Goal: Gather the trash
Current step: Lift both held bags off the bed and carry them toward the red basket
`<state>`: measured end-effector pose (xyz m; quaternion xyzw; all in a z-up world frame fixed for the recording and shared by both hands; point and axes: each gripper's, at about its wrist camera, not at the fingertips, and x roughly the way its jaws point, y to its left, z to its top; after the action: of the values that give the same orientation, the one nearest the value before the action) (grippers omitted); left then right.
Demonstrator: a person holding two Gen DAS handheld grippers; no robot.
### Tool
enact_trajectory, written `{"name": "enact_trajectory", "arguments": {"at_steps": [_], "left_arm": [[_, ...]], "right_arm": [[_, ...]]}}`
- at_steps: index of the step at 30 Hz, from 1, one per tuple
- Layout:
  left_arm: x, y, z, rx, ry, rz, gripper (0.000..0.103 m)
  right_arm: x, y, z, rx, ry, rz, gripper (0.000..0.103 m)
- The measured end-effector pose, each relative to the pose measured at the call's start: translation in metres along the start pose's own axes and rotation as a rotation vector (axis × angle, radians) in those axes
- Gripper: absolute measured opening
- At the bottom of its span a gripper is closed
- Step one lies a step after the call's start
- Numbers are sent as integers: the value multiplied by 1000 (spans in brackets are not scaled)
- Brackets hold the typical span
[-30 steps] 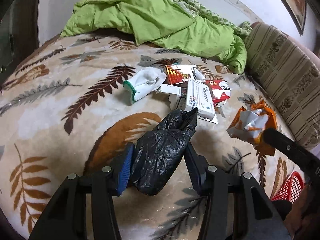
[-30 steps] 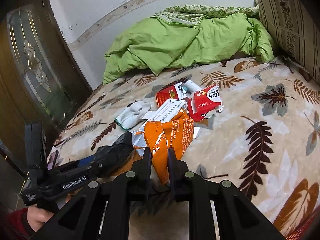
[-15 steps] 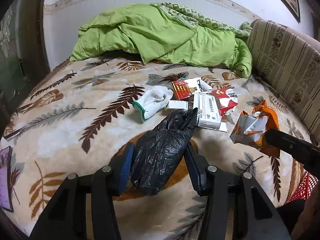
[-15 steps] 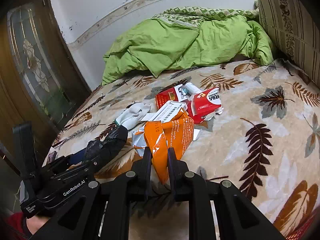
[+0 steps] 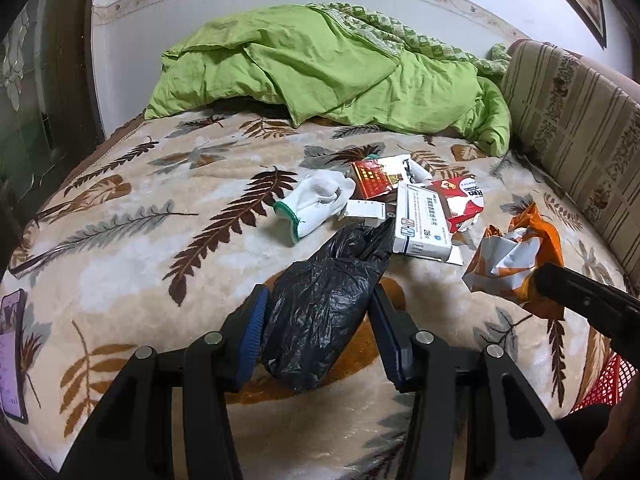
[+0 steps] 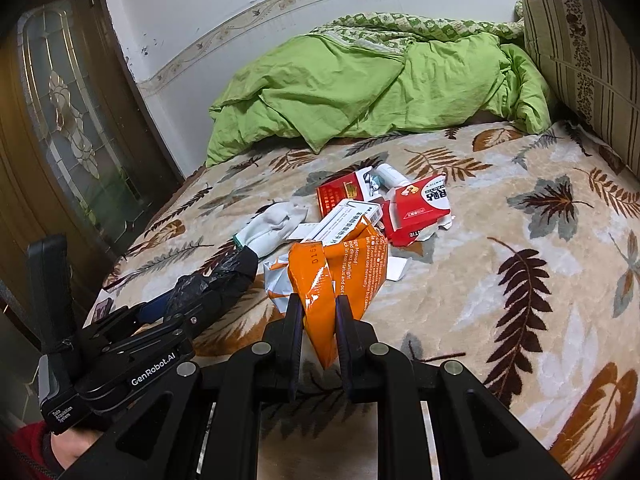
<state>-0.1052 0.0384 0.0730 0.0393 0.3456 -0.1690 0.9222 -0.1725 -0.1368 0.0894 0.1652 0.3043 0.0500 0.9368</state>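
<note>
My left gripper (image 5: 318, 316) is shut on a crumpled black plastic bag (image 5: 324, 304) and holds it above the leaf-patterned blanket (image 5: 132, 248); it also shows in the right wrist view (image 6: 216, 288). My right gripper (image 6: 318, 320) is shut on an orange snack wrapper (image 6: 340, 268), also seen in the left wrist view (image 5: 516, 256). On the bed beyond lie a white glove (image 5: 316, 204), a white medicine box (image 5: 420, 220), a red box (image 5: 372, 178) and a torn red-and-white carton (image 5: 460, 200).
A green duvet (image 5: 340, 68) is heaped at the far end. A striped cushion (image 5: 572, 120) lines the right side. A phone (image 5: 10, 352) lies at the bed's left edge. A red basket (image 5: 608, 384) shows at lower right. A dark door (image 6: 60, 128) stands left.
Both grippers have lifted and drawn back from the trash pile with their loads. The black bag and the orange wrapper stay gripped.
</note>
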Motion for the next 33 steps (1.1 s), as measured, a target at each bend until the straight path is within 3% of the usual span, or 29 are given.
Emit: {"name": "enact_trajectory", "arguments": {"at_steps": [15,33], "left_arm": [[0,-2,0,-4,1,0,49],[4,6,1,-70,21,-76,49]], "right_arm": [[3,1,-1,14,-1,19,16],[3,-2,-1,33,-8,31,16]]}}
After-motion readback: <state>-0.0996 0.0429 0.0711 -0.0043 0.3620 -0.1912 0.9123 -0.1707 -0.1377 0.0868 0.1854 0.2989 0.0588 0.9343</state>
